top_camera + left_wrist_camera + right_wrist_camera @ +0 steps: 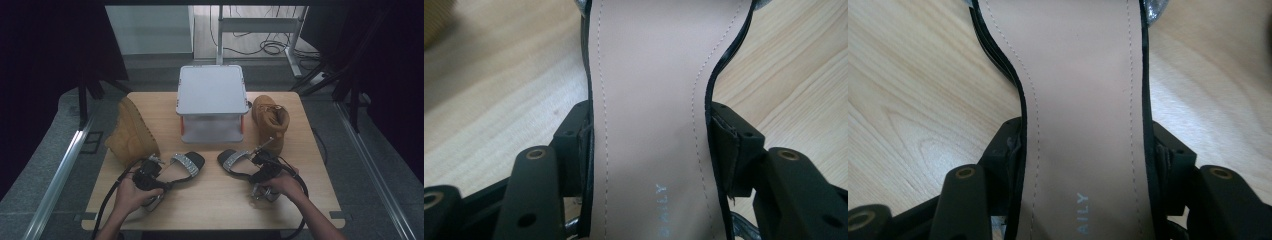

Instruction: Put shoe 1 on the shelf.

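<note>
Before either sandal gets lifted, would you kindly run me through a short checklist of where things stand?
1. Left gripper fingers pressed on both edges of the left sandal: ok.
2. Right gripper clamped across the right sandal: ok.
3. Grips centred on the insoles: ok.
4. Sandals clear of the tan boots: ok.
5. White box open to receive them: not ok, lid on.
6. Grip firmness: cannot tell.

Matt stitched leather sandal insole (pixel 649 100); pale grained wooden table (pixel 499 90).
</note>
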Action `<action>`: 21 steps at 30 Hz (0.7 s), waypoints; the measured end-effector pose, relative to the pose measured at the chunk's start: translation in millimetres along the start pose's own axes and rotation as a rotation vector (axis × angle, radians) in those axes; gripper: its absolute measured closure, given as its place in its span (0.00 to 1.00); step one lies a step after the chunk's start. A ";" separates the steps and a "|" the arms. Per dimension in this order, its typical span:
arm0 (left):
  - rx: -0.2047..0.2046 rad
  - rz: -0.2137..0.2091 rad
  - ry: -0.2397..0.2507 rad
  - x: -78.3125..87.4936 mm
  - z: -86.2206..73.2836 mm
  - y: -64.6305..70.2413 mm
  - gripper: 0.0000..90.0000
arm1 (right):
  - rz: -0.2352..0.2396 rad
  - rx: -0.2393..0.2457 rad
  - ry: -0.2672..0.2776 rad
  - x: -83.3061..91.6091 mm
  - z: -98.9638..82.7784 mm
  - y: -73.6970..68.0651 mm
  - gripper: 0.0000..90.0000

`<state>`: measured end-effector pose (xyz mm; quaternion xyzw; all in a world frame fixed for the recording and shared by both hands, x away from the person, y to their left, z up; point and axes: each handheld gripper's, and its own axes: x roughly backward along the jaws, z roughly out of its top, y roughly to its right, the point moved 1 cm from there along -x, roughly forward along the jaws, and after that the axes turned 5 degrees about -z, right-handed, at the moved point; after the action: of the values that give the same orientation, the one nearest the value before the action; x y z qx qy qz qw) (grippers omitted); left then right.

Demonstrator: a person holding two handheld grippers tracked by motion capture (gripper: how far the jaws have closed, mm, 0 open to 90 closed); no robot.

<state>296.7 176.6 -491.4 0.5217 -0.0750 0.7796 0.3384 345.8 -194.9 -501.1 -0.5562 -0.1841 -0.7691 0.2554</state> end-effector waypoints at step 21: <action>0.145 0.102 0.089 -17.9 64.8 -5.6 0.48 | -0.059 -0.194 0.114 12.4 45.8 1.8 0.47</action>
<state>353.6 142.3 -479.4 0.5053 -0.0297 0.8215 0.2627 378.7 -172.7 -474.9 -0.5280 -0.1103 -0.8209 0.1874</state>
